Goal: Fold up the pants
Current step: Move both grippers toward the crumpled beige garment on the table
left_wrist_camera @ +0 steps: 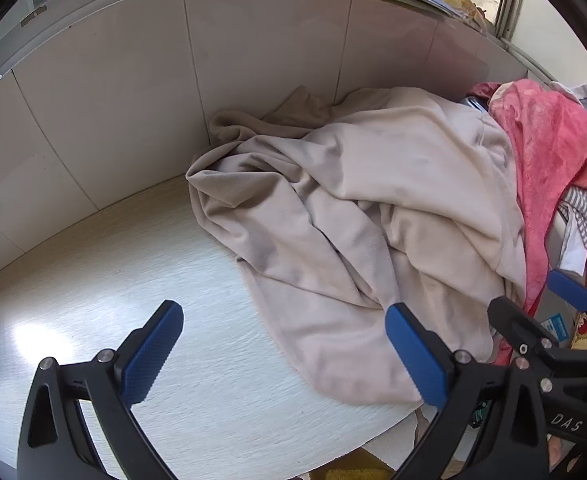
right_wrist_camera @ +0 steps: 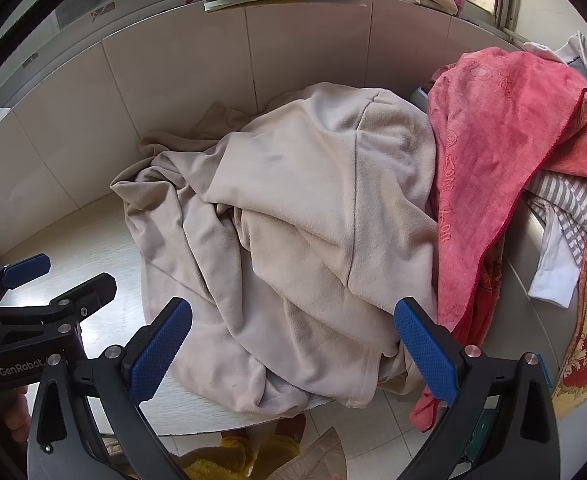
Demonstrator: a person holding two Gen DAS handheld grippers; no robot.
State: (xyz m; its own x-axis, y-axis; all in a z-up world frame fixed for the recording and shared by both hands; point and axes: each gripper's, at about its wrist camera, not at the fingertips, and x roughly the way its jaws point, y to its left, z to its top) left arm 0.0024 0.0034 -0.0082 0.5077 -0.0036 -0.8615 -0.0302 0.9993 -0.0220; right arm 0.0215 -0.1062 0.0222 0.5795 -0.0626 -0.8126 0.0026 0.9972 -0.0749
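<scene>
Lying crumpled on the bench (left_wrist_camera: 93, 280), the pants (right_wrist_camera: 293, 220) sat ahead of both released grippers; right gripper (right_wrist_camera: 293, 356) nearer, left gripper (left_wrist_camera: 285, 356) offset leftward.

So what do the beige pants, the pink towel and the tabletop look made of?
Beige pants: soft brushed knit, likely fleece, matte with limp folds. Pink towel: terry-like cloth with a nubby embossed pattern. Tabletop: pale wood-grain laminate, probably, faintly glossy where light glares.

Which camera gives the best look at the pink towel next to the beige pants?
The right wrist view: the pink towel fills its right side, with the embossed pattern and hanging lower end visible. In the left wrist view the towel is squeezed against the right edge, its lower part behind the other gripper.
</scene>
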